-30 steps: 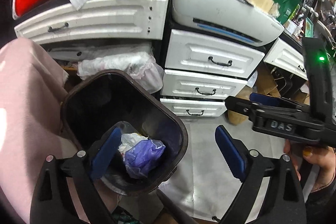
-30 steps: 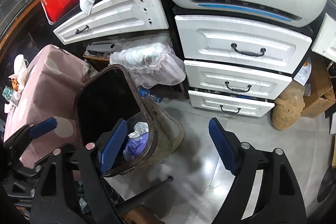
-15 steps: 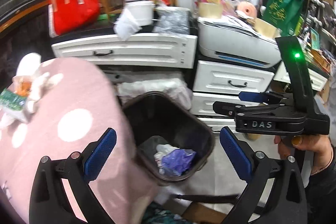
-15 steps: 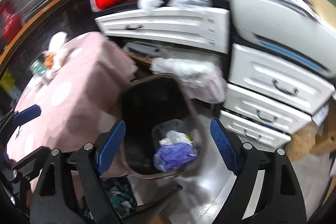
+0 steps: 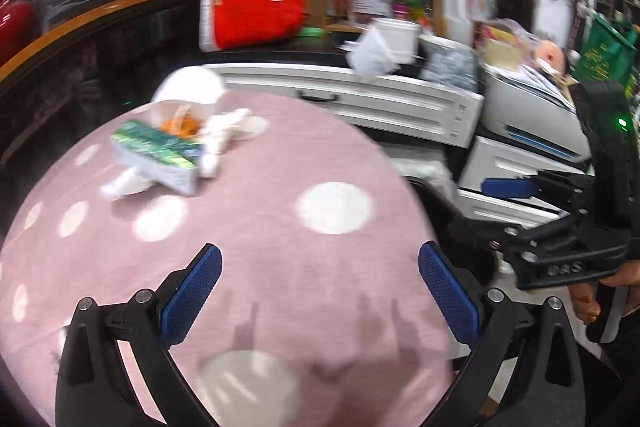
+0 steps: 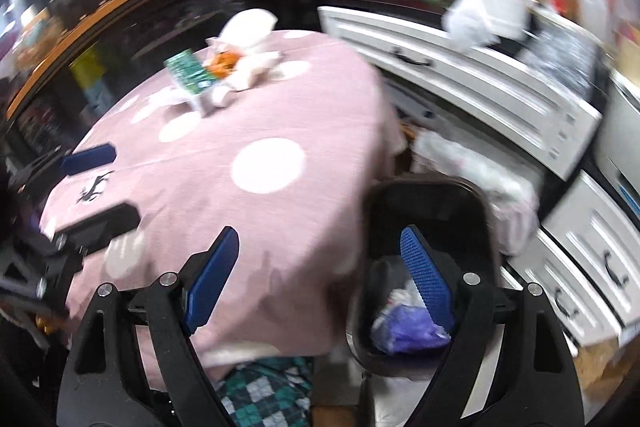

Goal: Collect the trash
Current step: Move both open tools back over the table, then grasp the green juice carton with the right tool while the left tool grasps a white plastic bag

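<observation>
Step in hand: approach to remaining trash pile (image 5: pixel 168 147) on the bench (image 5: pixel 280 267). Left tool (image 5: pixel 320 291) and right tool (image 6: pixel 320 275) are released, empty. Next move: reach forward, straddle 1 item, clench.

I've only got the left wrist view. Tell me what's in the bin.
Observer: A purple bag and white scraps lie in the bin.
Operator: Say how full it is.
Observer: Not very. The trash only covers the bottom, and the dark walls above it are bare.
Operator: Check under the table.
Observer: A green checked cloth shows below the hem of the table cover, left of the bin.
</observation>
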